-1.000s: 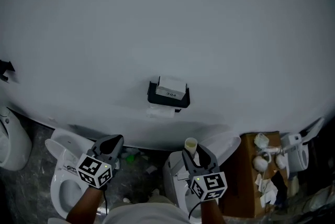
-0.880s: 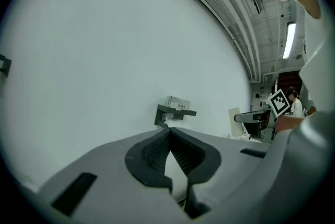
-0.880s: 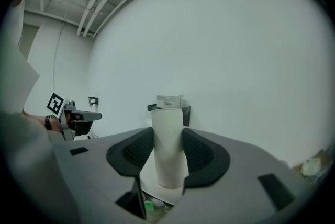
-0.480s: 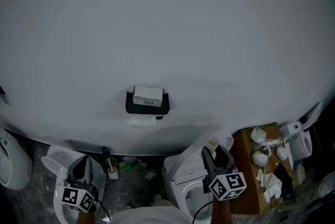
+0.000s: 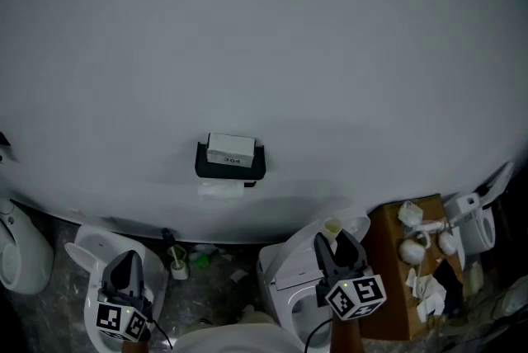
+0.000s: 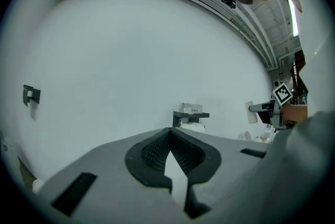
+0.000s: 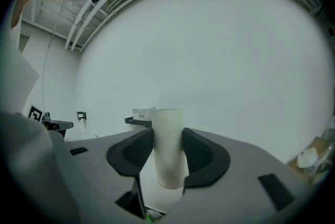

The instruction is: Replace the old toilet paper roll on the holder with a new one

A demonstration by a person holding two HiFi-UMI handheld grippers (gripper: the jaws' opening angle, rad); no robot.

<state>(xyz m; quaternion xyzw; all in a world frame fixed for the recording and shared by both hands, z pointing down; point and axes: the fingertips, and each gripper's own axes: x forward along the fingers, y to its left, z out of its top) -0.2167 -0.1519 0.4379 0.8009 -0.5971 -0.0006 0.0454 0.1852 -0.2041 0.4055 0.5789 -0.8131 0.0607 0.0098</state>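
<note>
A black toilet paper holder (image 5: 230,164) hangs on the white wall, with a small white box on top and a bit of white paper (image 5: 221,189) showing under it. My right gripper (image 5: 333,242) is shut on a bare, pale cardboard tube (image 5: 332,228), which stands upright between the pads. In the right gripper view the tube (image 7: 168,147) fills the gap of the gripper (image 7: 167,133), and the holder (image 7: 138,122) lies far behind. My left gripper (image 5: 128,259) is shut and empty, low at the left. The left gripper view shows its tips (image 6: 170,132) touching, with the holder (image 6: 191,114) well ahead.
Below the wall stand white toilets (image 5: 97,247) (image 5: 283,275) and a urinal-like fixture (image 5: 18,248) at the far left. A cardboard box (image 5: 393,285) with white fittings sits at the right. Litter lies on the floor (image 5: 206,261). A small black bracket (image 6: 30,94) hangs on the wall, left.
Both grippers have dropped lower in the head view and spread apart, the left going left, the right going right with the tube. The holder now sits further left in the picture.
</note>
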